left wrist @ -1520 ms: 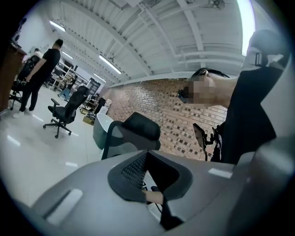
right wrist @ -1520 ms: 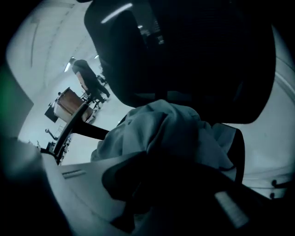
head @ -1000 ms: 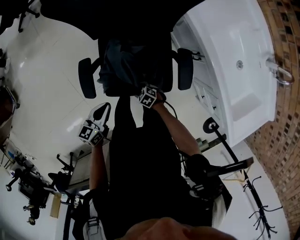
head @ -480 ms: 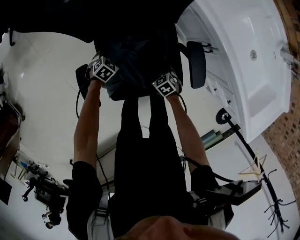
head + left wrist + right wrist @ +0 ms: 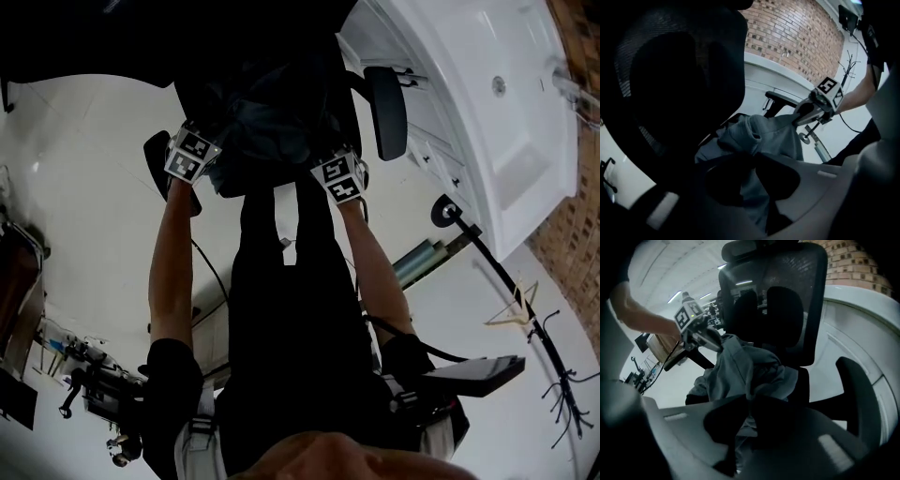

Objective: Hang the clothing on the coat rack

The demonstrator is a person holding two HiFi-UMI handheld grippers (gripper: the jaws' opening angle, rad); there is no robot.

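Note:
A grey-blue garment (image 5: 272, 122) lies bunched on the seat of a black office chair (image 5: 281, 56). My left gripper (image 5: 204, 148) is at its left side and my right gripper (image 5: 330, 169) at its right. In the left gripper view the left gripper (image 5: 753, 157) has its jaws closing, and they pinch a fold of the garment (image 5: 759, 136). The right gripper (image 5: 747, 401) is also closing its jaws, nipped on the cloth (image 5: 750, 366). Each gripper view shows the other gripper gripping the cloth's far edge. The black coat rack (image 5: 553, 375) stands at the lower right.
A white tub-like unit (image 5: 469, 112) and a brick wall (image 5: 572, 244) run along the right. The chair's armrests (image 5: 386, 112) flank the garment. A pale hanger (image 5: 514, 314) is near the rack's pole. Dark equipment (image 5: 94, 394) sits on the floor at lower left.
The left gripper rose from beside the person's hip to the garment's left edge. The right gripper shifted slightly on the right side. Both now sit at the cloth.

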